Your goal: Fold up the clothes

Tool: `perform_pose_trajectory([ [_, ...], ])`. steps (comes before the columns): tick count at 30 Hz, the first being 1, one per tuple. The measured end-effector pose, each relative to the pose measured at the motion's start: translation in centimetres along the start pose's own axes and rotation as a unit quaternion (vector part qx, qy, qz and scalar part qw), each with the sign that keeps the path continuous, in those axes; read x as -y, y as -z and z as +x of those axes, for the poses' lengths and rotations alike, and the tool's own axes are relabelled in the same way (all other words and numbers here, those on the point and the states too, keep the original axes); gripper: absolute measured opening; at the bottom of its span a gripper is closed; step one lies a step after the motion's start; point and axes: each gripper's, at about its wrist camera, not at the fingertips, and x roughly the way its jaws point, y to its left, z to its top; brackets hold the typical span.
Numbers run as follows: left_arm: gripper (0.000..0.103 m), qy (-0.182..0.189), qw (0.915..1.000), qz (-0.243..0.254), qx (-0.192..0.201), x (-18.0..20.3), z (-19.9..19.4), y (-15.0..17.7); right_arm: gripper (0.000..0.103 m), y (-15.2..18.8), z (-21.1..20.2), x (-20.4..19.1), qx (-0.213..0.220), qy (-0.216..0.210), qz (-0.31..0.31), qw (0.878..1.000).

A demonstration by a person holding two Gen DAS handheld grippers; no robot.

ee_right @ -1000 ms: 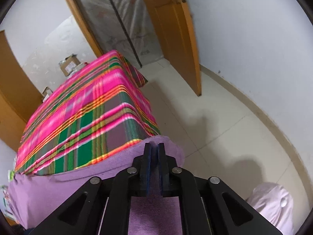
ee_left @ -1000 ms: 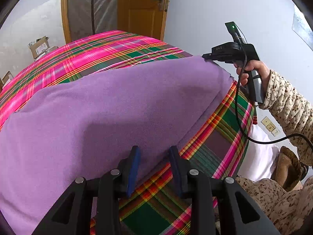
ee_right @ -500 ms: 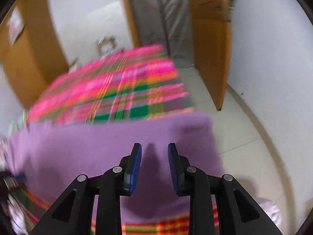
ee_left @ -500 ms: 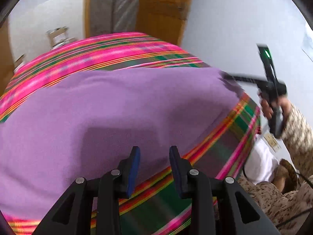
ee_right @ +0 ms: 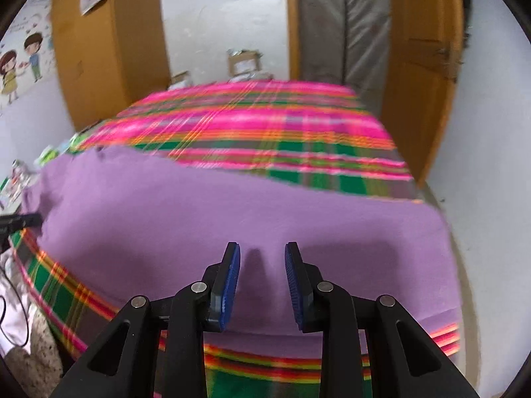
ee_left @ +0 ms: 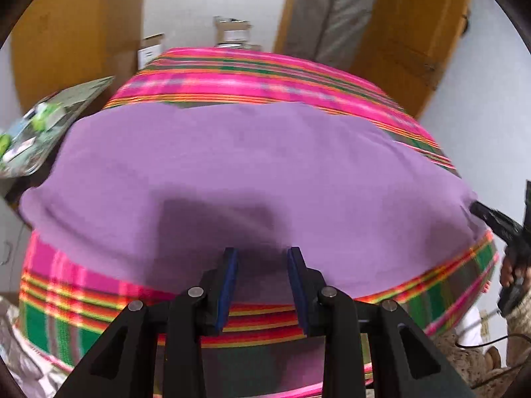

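Purple cloth (ee_left: 252, 172) flat on plaid cover (ee_right: 259, 126); L gripper (ee_left: 262, 258), R gripper (ee_right: 262, 255) fingers wide (empty).

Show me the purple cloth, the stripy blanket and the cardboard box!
purple cloth (ee_right: 232, 219), right wrist view, flat middle.
stripy blanket (ee_right: 252, 126), right wrist view, pink top part.
cardboard box (ee_right: 244, 61), right wrist view, front side.

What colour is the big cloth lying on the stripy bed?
Plain purple cloth, clearest in the right wrist view.
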Motion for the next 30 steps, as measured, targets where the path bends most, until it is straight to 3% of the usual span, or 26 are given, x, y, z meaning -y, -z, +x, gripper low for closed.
perform_pose_trajectory([
  [7,0.031,-0.037,0.9981,-0.049,0.006,-4.4,-1.0,0.1,0.029,1.5,-0.2,-4.3,-0.030,-0.023,-0.060,0.997],
  [11,0.031,-0.062,0.9958,-0.068,-0.001,-6.0,-1.4,0.0,0.029,0.1,-0.1,-6.4,-0.008,-0.061,-0.067,0.996],
  [16,0.031,-0.092,0.9914,-0.092,-0.009,-8.1,-2.0,-0.1,0.029,-0.2,2.3,-8.7,-0.043,-0.078,-0.096,0.991],
  [20,0.031,-0.117,0.9868,-0.111,-0.016,-9.7,-2.4,-0.1,0.029,-1.3,2.6,-8.5,-0.045,-0.090,-0.095,0.990],
  [30,0.031,-0.068,0.9943,-0.064,0.052,-6.6,-4.7,-7.5,0.029,-9.9,4.9,-9.1,-0.022,-0.159,-0.064,0.985],
])
